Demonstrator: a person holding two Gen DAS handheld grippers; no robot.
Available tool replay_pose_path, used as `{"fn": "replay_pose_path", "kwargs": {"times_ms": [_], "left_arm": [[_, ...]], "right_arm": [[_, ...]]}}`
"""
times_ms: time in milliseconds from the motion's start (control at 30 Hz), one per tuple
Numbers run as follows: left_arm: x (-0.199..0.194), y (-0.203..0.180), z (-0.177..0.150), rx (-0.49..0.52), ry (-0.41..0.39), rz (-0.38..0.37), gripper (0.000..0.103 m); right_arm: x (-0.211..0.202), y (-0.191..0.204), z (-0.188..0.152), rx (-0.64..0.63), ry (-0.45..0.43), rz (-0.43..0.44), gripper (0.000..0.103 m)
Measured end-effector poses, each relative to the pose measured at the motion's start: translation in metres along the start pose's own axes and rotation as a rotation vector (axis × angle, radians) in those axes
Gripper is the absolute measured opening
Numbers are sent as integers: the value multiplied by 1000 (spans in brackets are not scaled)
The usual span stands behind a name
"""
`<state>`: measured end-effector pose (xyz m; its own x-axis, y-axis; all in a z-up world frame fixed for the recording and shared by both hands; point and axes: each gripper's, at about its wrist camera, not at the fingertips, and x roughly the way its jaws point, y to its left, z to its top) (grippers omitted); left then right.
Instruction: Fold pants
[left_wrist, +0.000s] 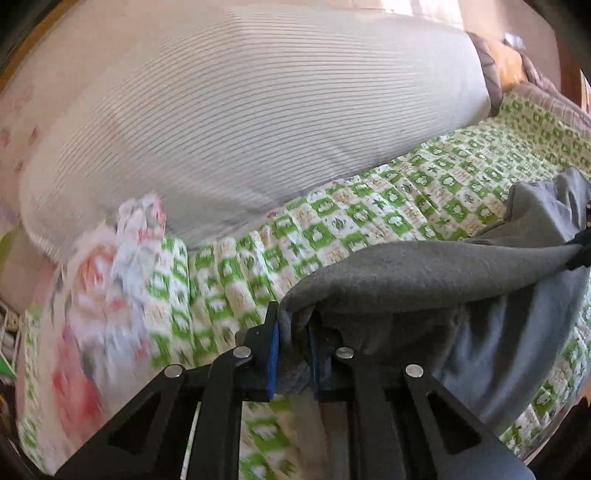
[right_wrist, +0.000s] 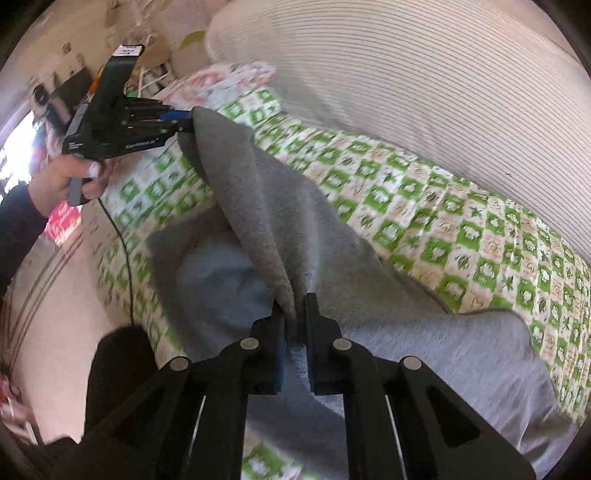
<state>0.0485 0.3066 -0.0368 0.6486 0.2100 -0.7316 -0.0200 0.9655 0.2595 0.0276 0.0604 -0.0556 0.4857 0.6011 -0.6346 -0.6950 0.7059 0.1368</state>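
Observation:
Grey pants (left_wrist: 424, 269) hang lifted over a green-and-white checked quilt (left_wrist: 369, 210). My left gripper (left_wrist: 293, 328) is shut on a bunched edge of the grey cloth, which fills the gap between its blue pads. At the right edge of this view the right gripper (left_wrist: 578, 253) pinches the same stretched edge. In the right wrist view my right gripper (right_wrist: 295, 314) is shut on a fold of the pants (right_wrist: 266, 206). Up to the left, a hand (right_wrist: 66, 181) holds the left gripper (right_wrist: 186, 123), clamped on the far end of the cloth.
A large white striped bolster (left_wrist: 258, 110) lies along the far side of the quilt (right_wrist: 443, 229). Floral bedding (left_wrist: 110, 277) is crumpled at the bed's left end. A black cable (right_wrist: 125, 251) hangs from the left gripper, over pale floor (right_wrist: 44, 295) beside the bed.

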Motion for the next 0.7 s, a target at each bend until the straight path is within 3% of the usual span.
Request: {"fn": "replay_pose_path", "kwargs": {"times_ms": [267,467,567,700], "left_arm": [[-7,-28,-81,-144,26,-21,11],[-17,-28,-115,-227,17,-28,11],[-18,-28,-128,-239,40,-50,17],[-30,-31,-142,-267,47,-76,26]], "right_arm": [[22,19,-47,-36,89,43,10],[50,30,-63,-34,164,73,12],[65,36,-70,-39,239,89,27],[58,45,-71,-58,244,153,59]]}}
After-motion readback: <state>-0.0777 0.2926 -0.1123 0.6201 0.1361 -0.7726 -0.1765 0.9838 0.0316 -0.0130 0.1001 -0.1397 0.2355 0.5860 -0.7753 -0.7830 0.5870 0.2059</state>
